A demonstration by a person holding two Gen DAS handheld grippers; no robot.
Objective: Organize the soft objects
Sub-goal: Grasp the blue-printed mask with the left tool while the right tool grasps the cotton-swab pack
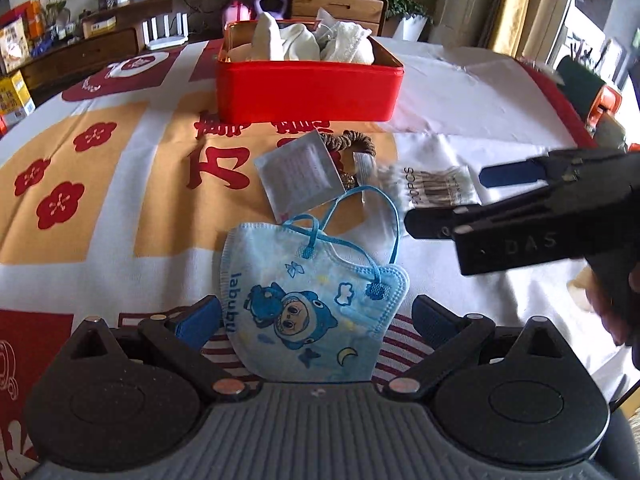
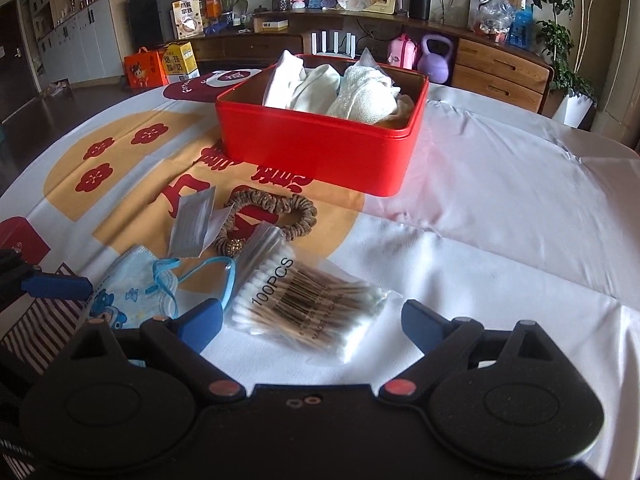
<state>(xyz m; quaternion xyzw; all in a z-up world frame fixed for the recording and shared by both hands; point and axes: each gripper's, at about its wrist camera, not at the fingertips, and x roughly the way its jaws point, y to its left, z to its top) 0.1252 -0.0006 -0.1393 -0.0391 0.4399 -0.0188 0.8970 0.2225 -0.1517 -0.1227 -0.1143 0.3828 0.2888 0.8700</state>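
A living room with a wooden sideboard point(image 2: 500, 68) along the back wall, and up front a surface point(image 2: 520, 208) under a white, orange and red printed cloth; left to right across it now: the left gripper point(image 1: 316, 316) sits low over the mask point(image 1: 312, 300), fingers spread wide, blue pads either side of it, nothing pinched; the mask is pale blue with a cartoon figure, lying flat, its ear loops trailing toward the sachet point(image 1: 298, 174); that grey sachet lies just behind the mask, overlapping the brown scrunchie point(image 2: 272, 216); next along, the bag of cotton swabs point(image 2: 312, 304), marked 100PCS, lies flat on white cloth, touching the mask's loop; the right gripper point(image 2: 312, 326) hangs over that bag, fingers wide apart, gripping nothing; from the left wrist view it comes in from the right edge, a hand point(image 1: 624, 304) behind it; farther back, centre, stands the red tin point(image 2: 320, 152), open, holding folded white cloths point(image 2: 340, 88) piled above its rim; a purple kettlebell point(image 2: 436, 58) sits by the sideboard.
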